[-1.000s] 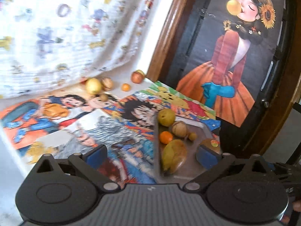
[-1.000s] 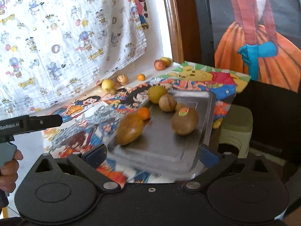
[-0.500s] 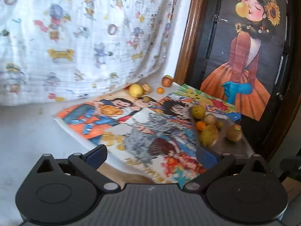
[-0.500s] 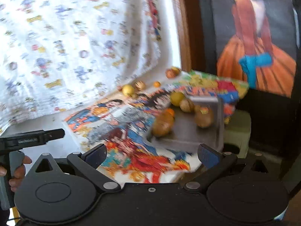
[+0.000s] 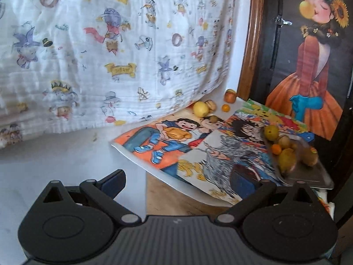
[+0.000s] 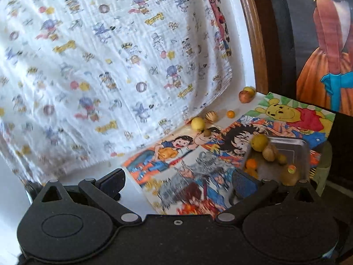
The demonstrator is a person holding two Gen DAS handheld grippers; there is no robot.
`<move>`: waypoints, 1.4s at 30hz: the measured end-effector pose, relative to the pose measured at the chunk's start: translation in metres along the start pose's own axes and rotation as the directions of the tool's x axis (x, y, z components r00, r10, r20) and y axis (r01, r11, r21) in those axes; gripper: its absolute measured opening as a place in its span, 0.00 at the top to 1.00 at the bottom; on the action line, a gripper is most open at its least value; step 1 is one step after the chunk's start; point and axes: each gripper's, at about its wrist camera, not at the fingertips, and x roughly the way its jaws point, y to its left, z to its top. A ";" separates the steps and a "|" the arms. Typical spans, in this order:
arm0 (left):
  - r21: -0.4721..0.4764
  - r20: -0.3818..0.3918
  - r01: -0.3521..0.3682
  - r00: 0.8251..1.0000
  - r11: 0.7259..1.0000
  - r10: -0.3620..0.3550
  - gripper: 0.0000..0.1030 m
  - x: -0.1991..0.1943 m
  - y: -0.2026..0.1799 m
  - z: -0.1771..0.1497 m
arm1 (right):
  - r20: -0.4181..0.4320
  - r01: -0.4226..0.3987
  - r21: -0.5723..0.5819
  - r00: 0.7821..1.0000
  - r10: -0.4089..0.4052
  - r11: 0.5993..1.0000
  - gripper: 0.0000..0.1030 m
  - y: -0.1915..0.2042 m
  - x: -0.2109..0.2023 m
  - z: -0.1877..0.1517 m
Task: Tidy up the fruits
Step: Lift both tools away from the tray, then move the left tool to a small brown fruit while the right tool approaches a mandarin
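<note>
Looks like we're between picks: the metal tray on the cartoon-print mat holds several fruits, while a few loose ones like the yellow lemon sit at the back by the white printed cloth. Both the left gripper and right gripper are spread wide, holding nothing, well short of that fruit. Next move, I'd guess, is reaching to the lemon and closing gently since it'll roll.

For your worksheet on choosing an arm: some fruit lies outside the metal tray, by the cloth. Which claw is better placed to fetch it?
Probably neither has a clear edge. Both the left claw and right claw are open, empty and far from the loose lemon by the cloth.
</note>
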 end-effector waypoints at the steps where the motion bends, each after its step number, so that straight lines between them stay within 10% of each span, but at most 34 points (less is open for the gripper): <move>1: 0.005 -0.003 -0.001 1.000 1.000 0.001 0.00 0.004 0.002 0.005 | -0.013 -0.008 0.010 1.000 0.008 1.000 0.01 0.001 0.005 0.012; 15: 0.086 0.027 0.052 0.998 0.995 -0.055 0.00 0.112 -0.031 0.091 | -0.126 -0.083 0.021 0.988 0.085 0.996 0.01 -0.038 0.154 0.150; 21: 0.153 0.064 0.066 0.995 0.986 -0.077 0.00 0.200 -0.055 0.110 | -0.098 -0.222 -0.173 0.973 0.207 0.960 0.01 -0.088 0.254 0.174; 25: 0.238 0.063 0.076 0.994 0.968 -0.093 0.00 0.246 -0.070 0.115 | -0.150 -0.198 -0.107 0.972 0.181 0.974 0.01 -0.140 0.316 0.175; 33: 0.249 -0.121 0.124 0.988 0.961 -0.096 0.00 0.291 -0.090 0.134 | -0.304 -0.168 0.026 0.938 0.167 0.986 0.01 -0.178 0.389 0.197; 42: 0.171 -0.272 0.097 0.961 0.980 -0.048 0.00 0.344 -0.104 0.147 | -0.402 -0.156 -0.101 0.910 0.103 0.983 0.01 -0.188 0.449 0.186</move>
